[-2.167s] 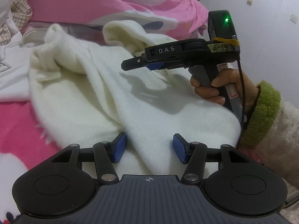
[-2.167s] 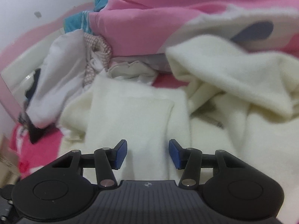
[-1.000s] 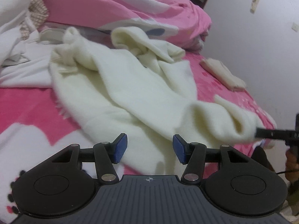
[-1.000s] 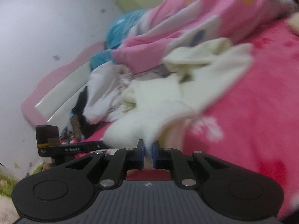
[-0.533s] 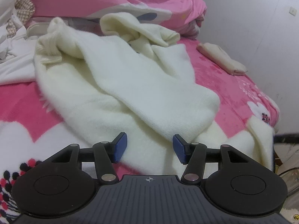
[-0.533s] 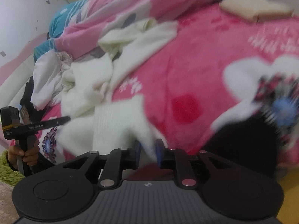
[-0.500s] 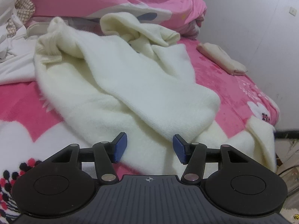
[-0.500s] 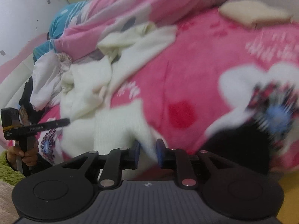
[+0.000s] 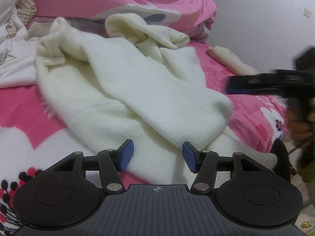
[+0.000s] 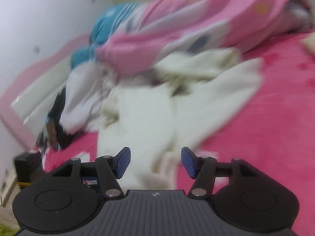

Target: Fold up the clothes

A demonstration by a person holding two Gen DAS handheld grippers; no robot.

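A cream sweater (image 9: 126, 90) is spread on the pink bed (image 9: 17, 106). The left gripper (image 9: 158, 156) is held spread above it; the right gripper (image 10: 155, 162) is opening, nothing pinched.

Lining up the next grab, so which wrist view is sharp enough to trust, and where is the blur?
Left wrist view: sharp on the cream sweater, motion smear only on the right gripper at the frame's right edge. Right wrist view: motion-blurred throughout, sweater and pink bedding soft, only its own fingers crisp.
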